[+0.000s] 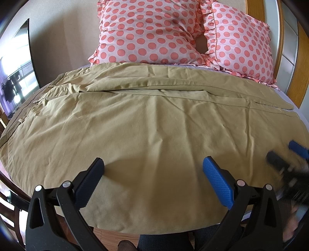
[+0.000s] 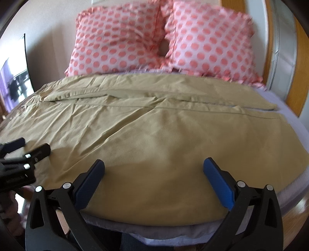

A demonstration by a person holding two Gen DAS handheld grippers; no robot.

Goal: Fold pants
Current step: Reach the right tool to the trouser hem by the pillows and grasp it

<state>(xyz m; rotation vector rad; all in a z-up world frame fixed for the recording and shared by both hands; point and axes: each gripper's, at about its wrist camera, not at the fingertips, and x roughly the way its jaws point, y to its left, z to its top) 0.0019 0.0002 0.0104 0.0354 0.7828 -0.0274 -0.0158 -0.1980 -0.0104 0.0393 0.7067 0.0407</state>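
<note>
Khaki pants [image 1: 135, 119] lie spread flat across the bed, waistband at the left, legs running right; they also show in the right wrist view [image 2: 164, 135]. The two legs lie side by side with a seam line between them. My left gripper [image 1: 153, 164] is open and empty, hovering over the near leg by the bed's front edge. My right gripper [image 2: 154, 164] is open and empty over the near leg further right. Each gripper shows in the other's view: the right one [image 1: 285, 152] blurred at the right edge, the left one [image 2: 34, 146] at the left edge.
Two pink polka-dot pillows [image 1: 150, 32] [image 1: 245, 42] lean against the wall at the back of the bed. A wooden headboard [image 1: 256, 11] stands at the right. Lavender sheet [image 2: 285, 100] shows past the pant cuffs. The floor and my legs [image 1: 164, 241] are below the front edge.
</note>
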